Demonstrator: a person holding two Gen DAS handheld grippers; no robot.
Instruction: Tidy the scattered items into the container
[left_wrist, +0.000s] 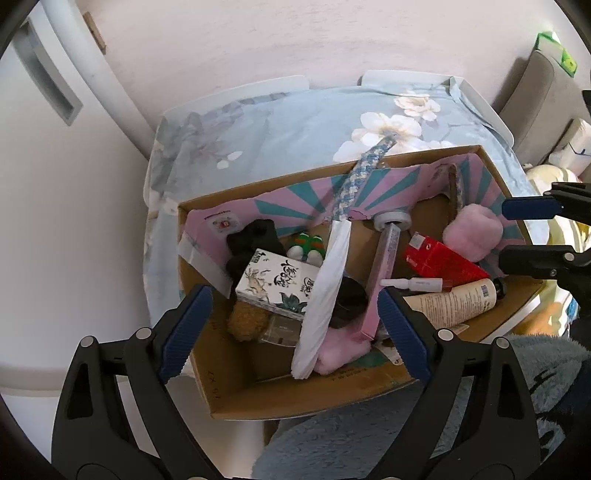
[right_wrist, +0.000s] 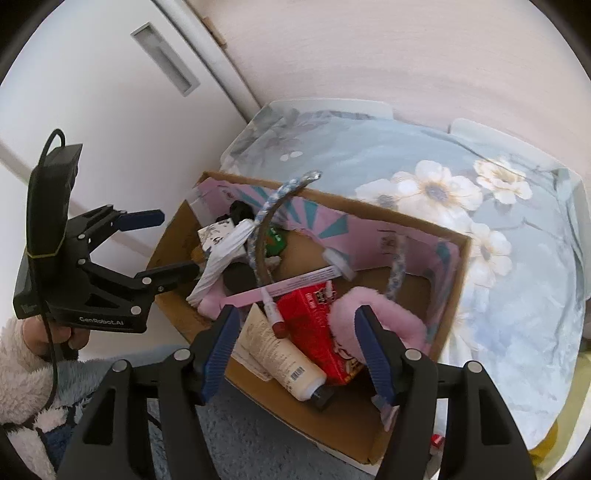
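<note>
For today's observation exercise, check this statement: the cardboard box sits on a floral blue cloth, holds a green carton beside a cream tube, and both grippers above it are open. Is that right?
One detail is wrong. The carton beside the cream tube is red, not green, as the right wrist view shows. The rest holds: the cardboard box sits on the floral blue cloth, and the left gripper and right gripper above it are open.

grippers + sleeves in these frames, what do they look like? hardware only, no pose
Both handheld grippers match: left gripper and right gripper have black angular linkage arms with silver pivot pins and blue ribbed pads on the jaws. Seen from the right wrist view, the left unit's black body carries white "GenRobot.AI" lettering, a thin yellow-green line and a black cable. The person wears a fluffy white sleeve.
</note>
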